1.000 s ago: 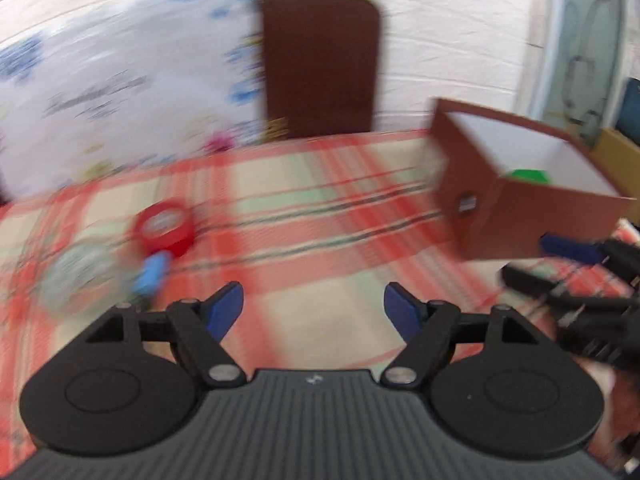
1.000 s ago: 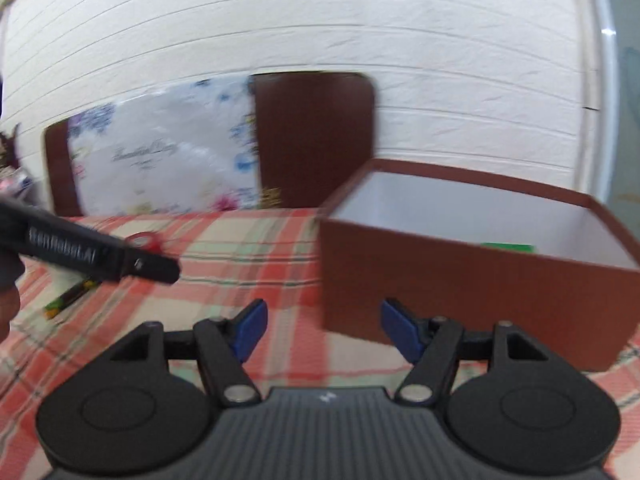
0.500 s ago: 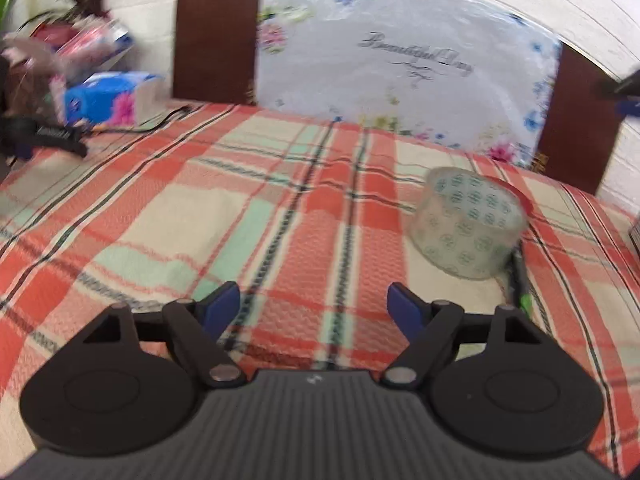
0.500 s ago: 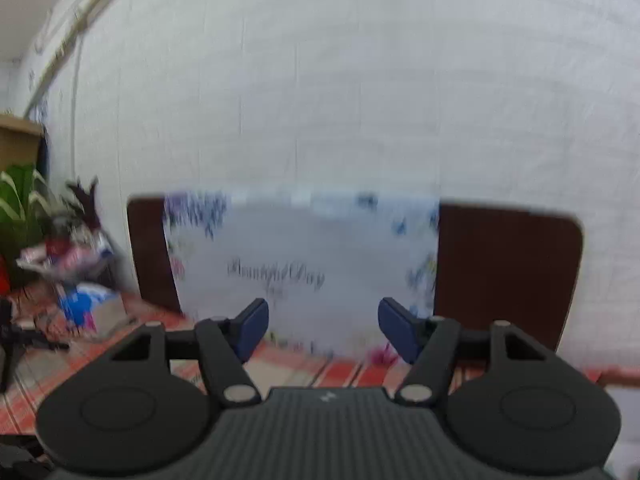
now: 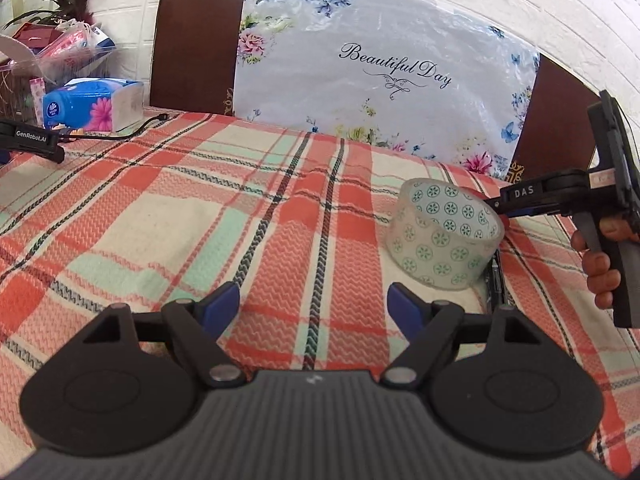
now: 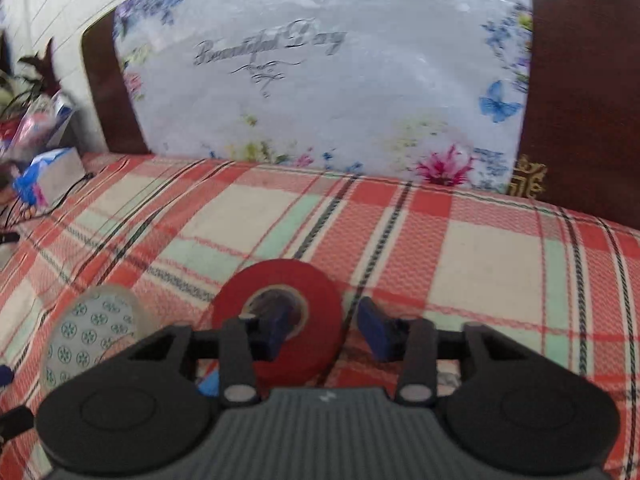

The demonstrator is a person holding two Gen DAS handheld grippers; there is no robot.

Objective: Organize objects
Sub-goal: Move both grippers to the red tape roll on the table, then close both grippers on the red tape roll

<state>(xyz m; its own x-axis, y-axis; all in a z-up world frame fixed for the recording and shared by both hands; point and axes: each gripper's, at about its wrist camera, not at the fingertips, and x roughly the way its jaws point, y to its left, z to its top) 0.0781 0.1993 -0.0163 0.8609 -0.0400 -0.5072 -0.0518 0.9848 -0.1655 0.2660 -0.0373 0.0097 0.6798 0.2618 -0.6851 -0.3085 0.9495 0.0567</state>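
A red tape roll [image 6: 276, 276] lies flat on the plaid cloth [image 6: 460, 260]. My right gripper [image 6: 324, 330] is closing around its wall: the left pad sits in the core hole, the right pad just outside the rim with a small gap still showing. A clear patterned tape roll [image 5: 440, 240] lies beside it, also at the lower left of the right wrist view as the clear roll [image 6: 92, 332]. My left gripper [image 5: 314, 308] hangs open over bare cloth, left of and nearer than the clear roll. The right gripper [image 5: 504, 204] reaches in behind that roll, held by a hand [image 5: 600, 272].
A dark pen [image 5: 496, 280] lies under the clear roll's right side. At the far left stand a blue tissue box [image 5: 96, 106], a black cable [image 5: 120, 132] and a black device [image 5: 32, 140]. A flowered pillow [image 5: 380, 80] leans on the brown headboard [image 5: 192, 40].
Both views have swung away from the brown box to the tape rolls. My right gripper came down over the red roll and its jaws narrowed. The left gripper has stayed still for the last half second.
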